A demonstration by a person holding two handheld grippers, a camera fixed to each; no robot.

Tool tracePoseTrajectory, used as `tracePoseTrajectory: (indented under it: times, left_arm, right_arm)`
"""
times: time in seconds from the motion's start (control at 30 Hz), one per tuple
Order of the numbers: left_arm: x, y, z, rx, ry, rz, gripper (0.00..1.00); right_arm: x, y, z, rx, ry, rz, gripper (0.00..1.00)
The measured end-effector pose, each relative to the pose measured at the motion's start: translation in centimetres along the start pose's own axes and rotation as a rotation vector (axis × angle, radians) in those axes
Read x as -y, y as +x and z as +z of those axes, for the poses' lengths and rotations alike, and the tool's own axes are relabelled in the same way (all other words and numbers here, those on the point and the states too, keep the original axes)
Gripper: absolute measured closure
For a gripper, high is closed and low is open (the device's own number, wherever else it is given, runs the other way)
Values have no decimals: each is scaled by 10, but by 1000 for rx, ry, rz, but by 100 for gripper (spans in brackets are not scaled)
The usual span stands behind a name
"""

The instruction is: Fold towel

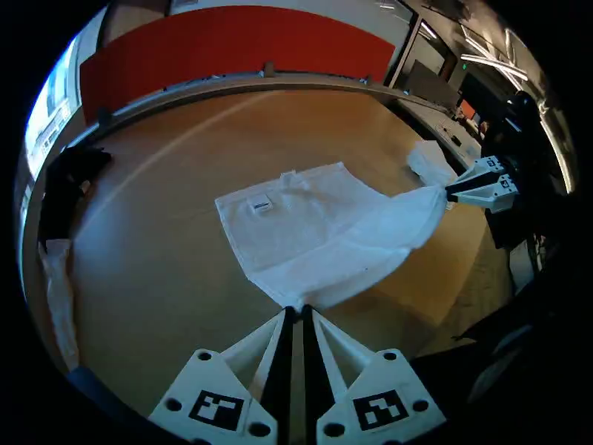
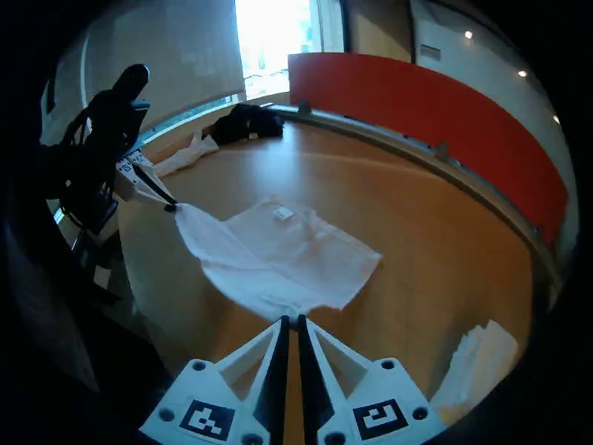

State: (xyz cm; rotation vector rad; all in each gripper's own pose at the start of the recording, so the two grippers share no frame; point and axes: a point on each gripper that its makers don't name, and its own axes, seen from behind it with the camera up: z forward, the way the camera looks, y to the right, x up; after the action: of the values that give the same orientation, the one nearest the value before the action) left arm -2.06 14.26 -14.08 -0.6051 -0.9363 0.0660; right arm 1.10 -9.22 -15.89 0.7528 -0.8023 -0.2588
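My left gripper and right gripper each pinched a near towel corner, raised off the table; I judged the fold barely started.

The left gripper is pinched closed on one corner of the towel, and the right gripper, fingers likewise pressed together, clamps the neighbouring corner.

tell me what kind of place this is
Likely an office or lab: a big wooden table with a red divider along its far edge, ceiling strip lights, and a bright window behind.
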Motion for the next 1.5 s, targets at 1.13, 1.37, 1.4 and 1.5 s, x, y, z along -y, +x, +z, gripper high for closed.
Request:
tracePoseTrajectory:
  times: [1.13, 1.37, 1.4, 1.5]
  left_arm:
    - [66, 58, 93, 24, 42, -26, 91]
    - [77, 62, 115, 28, 42, -43, 91]
    - [79, 63, 117, 28, 43, -46, 91]
    - [85, 65, 125, 31, 52, -52, 91]
  right_arm:
    - [-85, 17, 100, 84, -42, 69, 92]
    - [-95, 13, 120, 102, -51, 94, 92]
    - [-97, 13, 122, 102, -53, 97, 92]
    - [-102, 15, 129, 104, -65, 106, 92]
